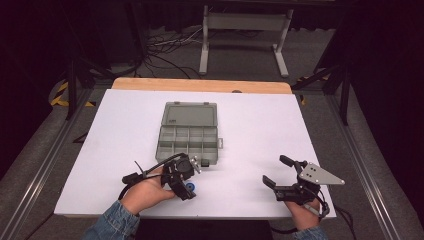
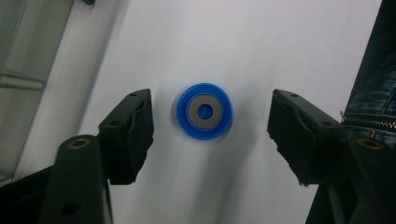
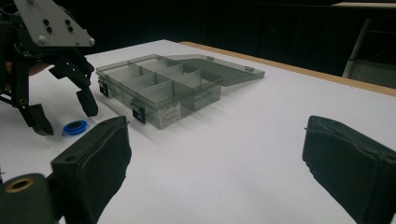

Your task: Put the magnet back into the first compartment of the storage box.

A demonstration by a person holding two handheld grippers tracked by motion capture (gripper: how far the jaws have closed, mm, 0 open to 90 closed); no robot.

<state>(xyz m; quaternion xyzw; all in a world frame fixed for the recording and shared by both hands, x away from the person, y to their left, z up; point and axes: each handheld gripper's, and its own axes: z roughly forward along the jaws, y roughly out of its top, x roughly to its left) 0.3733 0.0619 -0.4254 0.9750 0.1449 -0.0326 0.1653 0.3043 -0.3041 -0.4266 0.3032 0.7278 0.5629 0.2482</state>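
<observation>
Near the tabletop's front edge, the left gripper [image 2: 210,116] straddles a blue ring [image 2: 204,111], fingers apart, untouching; the right gripper [image 1: 280,172] is spread wide.

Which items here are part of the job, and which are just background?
In the job:
- blue ring, flat on the table between the left tongs, pads not touching it
- grey compartment box, lid open

Just lying about:
- right tongs, open, holding nothing
- white table
- metal stand and cables on the floor behind

Bright, even overhead light on white table [image 1: 260,130]; dark surroundings, soft blur.
</observation>
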